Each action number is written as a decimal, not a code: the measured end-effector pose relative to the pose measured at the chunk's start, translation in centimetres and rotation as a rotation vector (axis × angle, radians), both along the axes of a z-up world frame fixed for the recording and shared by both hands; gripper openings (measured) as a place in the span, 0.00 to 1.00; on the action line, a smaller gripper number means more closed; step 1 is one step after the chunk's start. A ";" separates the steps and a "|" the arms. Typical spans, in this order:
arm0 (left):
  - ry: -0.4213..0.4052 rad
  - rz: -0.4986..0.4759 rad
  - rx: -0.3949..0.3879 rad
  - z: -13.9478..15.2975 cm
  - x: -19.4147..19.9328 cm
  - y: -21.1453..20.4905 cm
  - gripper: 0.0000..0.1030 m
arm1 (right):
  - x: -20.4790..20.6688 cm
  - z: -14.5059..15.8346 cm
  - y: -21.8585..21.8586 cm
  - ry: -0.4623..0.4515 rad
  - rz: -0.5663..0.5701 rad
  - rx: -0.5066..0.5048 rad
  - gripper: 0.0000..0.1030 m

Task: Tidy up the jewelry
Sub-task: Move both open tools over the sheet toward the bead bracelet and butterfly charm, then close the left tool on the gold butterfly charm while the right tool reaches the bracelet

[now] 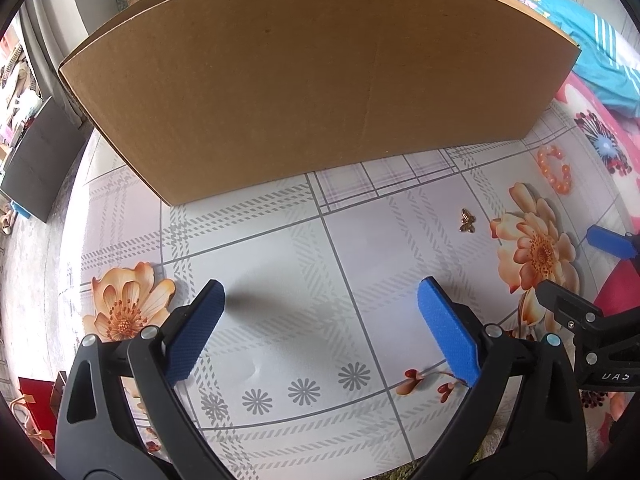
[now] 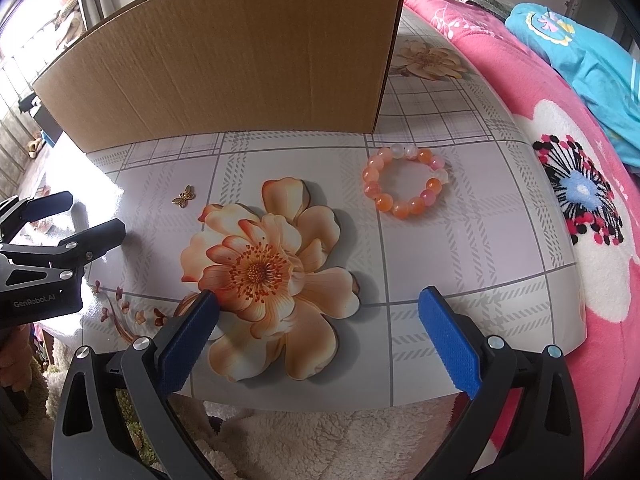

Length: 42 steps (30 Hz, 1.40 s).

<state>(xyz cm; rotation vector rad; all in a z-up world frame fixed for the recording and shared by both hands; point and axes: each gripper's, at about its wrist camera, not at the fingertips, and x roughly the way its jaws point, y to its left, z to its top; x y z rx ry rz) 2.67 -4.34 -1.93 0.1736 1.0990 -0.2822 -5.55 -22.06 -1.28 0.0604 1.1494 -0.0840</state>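
A flower-print table [image 2: 460,248] carries a tall cardboard box [image 1: 304,80] along its far side. Near the box's right corner lies an orange bead bracelet [image 2: 405,182]; left of it, apart, a small gold butterfly charm [image 2: 184,196] — both loose on the cloth. The left gripper [image 1: 320,332] and right gripper [image 2: 320,340] hover with jaws spread wide, holding nothing.

bright daylight fills both views, coming from the window side at the left, where the scene blows out to white. glare washes the glossy checked, flower-printed tablecloth [image 2: 460,240] near its left edge. the tall brown cardboard box [image 1: 304,92] throws a soft shadow at its base. fisheye distortion bows the box's edges and darkens the corners. the centre is sharp; the rims blur slightly.
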 end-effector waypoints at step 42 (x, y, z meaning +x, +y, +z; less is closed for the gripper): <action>-0.174 -0.491 -0.020 0.4 -2.0 -6.9 0.07 | -0.2 3.2 -5.1 -0.274 -0.017 0.206 0.62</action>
